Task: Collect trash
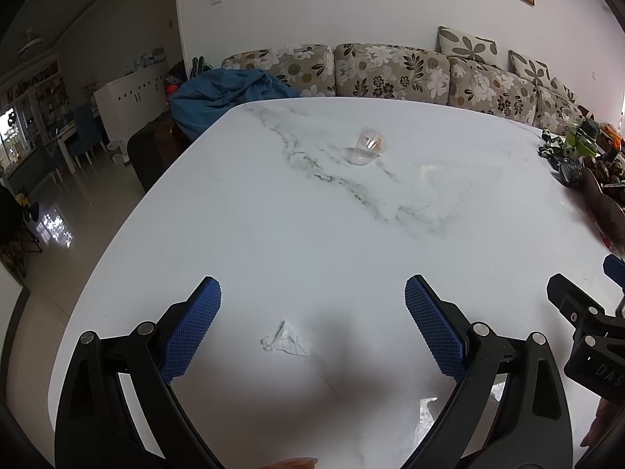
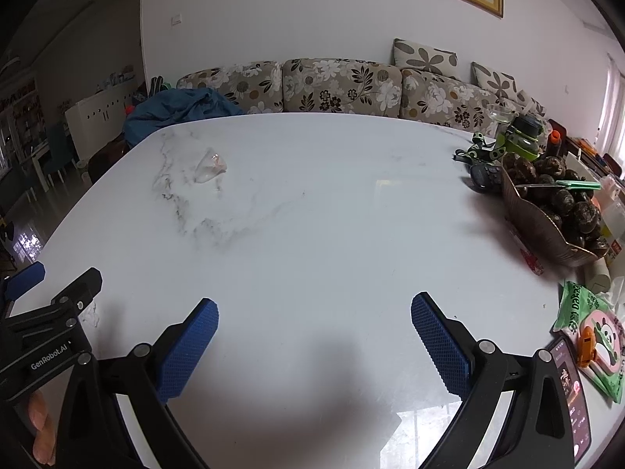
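Both tools are held low over the white marble table (image 1: 273, 215), side by side. The left gripper (image 1: 312, 312) is spread wide, nothing between its blue pads (image 1: 191, 332). The right gripper (image 2: 314, 326) is likewise spread and empty.

Trash seen: a crumpled clear wrapper (image 1: 285, 341) lies on the table inside the left gripper's span, nearer the 8 o'clock pad, not touched by either pad. A tipped clear plastic cup (image 1: 367, 145) with something orange inside lies well apart, toward 12 o'clock in the left view, 10 o'clock in the right view. A third pale scrap is partly hidden behind the left tool's right finger; it cannot be identified.

Step judged: approach to the first pick, the wrapper; nothing collected yet. No bin is seen in either view.

Next move calls for the left gripper to be lowered and centred on the wrapper, pads brought close to the tabletop, then closed. The piece is thin and flat, so slipping or skating on the smooth marble is likely.

At 3 o'clock of the right view, a bowl of dark round items (image 2: 554, 211) and a green packet (image 2: 586, 324) are left alone.
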Available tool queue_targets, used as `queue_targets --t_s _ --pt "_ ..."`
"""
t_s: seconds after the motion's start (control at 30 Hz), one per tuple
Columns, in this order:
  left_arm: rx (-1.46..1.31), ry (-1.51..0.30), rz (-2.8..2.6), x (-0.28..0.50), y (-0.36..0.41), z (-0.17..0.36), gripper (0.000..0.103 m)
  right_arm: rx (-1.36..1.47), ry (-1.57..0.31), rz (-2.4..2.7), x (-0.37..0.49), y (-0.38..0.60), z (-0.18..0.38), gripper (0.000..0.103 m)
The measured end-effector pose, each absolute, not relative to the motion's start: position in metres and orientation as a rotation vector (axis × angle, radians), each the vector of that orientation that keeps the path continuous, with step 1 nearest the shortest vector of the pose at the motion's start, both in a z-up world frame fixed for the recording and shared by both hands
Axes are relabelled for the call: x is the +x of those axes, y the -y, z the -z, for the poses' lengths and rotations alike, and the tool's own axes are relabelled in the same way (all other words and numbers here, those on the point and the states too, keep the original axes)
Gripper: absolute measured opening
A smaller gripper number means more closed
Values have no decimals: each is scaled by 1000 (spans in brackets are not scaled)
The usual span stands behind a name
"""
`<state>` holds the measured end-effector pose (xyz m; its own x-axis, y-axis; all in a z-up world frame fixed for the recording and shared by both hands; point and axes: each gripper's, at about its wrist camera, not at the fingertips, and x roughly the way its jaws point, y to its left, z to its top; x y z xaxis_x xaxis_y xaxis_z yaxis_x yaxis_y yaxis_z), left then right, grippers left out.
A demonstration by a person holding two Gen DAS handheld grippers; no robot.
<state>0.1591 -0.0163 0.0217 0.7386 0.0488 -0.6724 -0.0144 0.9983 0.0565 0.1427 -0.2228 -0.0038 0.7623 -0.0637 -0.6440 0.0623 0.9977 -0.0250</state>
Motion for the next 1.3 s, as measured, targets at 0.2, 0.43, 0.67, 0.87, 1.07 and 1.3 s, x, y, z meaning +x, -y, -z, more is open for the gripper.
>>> queue_targets --t_s 0.2,0.43,0.67,0.87,1.07,1.3 --pt "50 -739 -27 159 15 -23 93 -8 -700 67 143 222 4 98" --pt "51 -743 -21 160 15 -23 93 -12 -703 71 142 223 4 98" --pt "46 -740 10 160 12 -25 93 -11 -708 73 143 221 6 98" --pt "-11 -754 50 160 8 -25 95 -12 -711 71 144 219 7 98" --pt "-1 -728 52 159 7 -26 95 -8 -710 74 144 219 8 98" --pt "-14 -754 51 161 5 -23 95 35 -716 88 145 222 9 98"
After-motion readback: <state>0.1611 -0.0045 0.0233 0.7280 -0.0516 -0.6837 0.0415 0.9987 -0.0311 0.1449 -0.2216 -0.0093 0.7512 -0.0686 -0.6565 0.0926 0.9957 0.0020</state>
